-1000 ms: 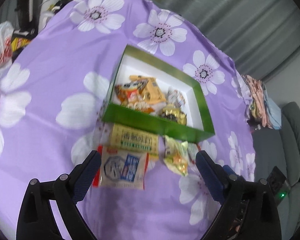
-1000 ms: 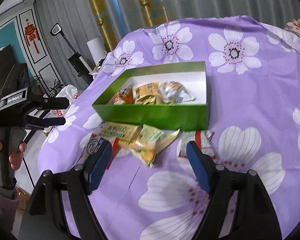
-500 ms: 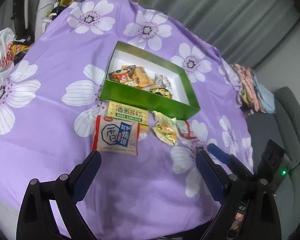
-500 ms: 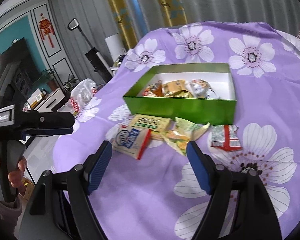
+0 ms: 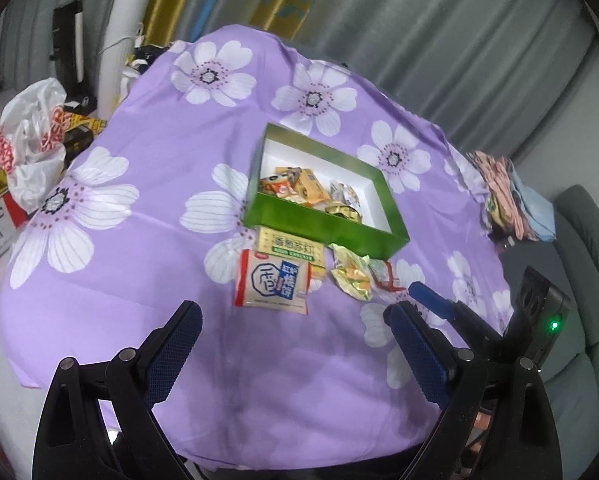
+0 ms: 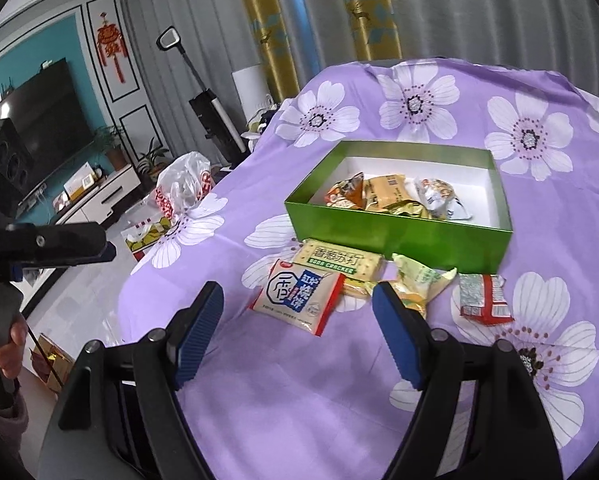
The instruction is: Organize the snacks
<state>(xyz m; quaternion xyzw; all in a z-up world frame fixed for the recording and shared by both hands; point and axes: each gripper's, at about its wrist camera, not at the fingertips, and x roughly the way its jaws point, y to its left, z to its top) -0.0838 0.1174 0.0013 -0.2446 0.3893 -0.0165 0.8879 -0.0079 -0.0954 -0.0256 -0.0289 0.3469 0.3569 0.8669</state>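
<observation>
— While both grippers hover near the desk edge, how do their jaws stand?
— Left gripper [image 5: 291, 322] and right gripper [image 6: 297, 304]: spread, empty.
— Snacks?
— Loose packets [image 6: 299, 294] lie before the green box [image 6: 403, 236], more inside.

The green box's [image 6: 399, 236] near wall hides the lower parts of the snack packets [image 6: 395, 198] inside, so their count is unclear, perhaps four. The soda cracker pack [image 6: 341, 262] lies partly under the white-and-blue packet [image 6: 297, 296]. The small red packet's [image 5: 383, 276] print is too blurred to read. The hand [image 6: 9, 346] on the left gripper's handle is cut off by the picture's edge.
</observation>
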